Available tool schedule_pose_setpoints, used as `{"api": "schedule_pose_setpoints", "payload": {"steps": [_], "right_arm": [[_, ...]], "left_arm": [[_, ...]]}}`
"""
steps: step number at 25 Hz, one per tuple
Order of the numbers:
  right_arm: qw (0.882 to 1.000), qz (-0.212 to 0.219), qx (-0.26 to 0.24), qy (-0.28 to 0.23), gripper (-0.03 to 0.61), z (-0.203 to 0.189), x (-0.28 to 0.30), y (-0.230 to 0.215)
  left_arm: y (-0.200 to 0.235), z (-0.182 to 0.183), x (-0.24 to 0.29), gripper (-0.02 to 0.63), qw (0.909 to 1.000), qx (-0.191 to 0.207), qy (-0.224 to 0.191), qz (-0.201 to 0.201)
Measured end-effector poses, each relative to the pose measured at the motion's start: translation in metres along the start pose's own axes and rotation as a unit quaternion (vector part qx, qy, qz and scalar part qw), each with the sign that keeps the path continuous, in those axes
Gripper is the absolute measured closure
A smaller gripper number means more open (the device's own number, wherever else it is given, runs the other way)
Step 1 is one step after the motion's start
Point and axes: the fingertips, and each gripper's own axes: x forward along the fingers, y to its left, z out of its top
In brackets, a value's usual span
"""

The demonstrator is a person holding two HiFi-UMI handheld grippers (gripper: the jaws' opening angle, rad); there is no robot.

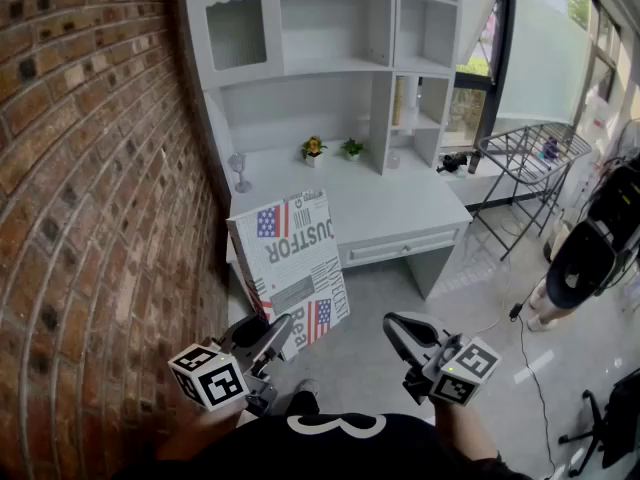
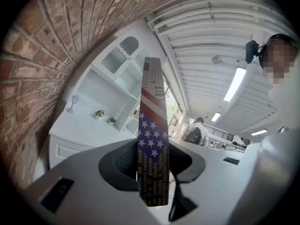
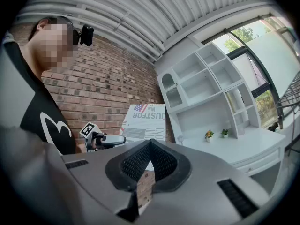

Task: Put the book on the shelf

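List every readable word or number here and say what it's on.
"JUSTOR" or "JUST FOR", large print: book cover.
"Rea", cut off: same cover, lower down.
Small print on the cover, and on the book's edge in the left gripper view: too blurred to read.
Nothing else is readable.

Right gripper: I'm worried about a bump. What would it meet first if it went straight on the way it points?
Probably the book, held in the left gripper: it sits just past the closed tips of the right gripper in its own view, brick wall behind. Depth is unclear.
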Motion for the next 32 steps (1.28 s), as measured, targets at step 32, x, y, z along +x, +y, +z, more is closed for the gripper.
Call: {"api": "schedule_pose_setpoints", "payload": {"steps": [32], "right_arm": [[0.999, -0.037, -0.026, -0.021, 0.568, 0.022, -0.021, -0.024]], "left_arm": [[0.002, 0.022, 0.012, 0.460, 0.9998, 0.002, -0.021, 0.003]]}}
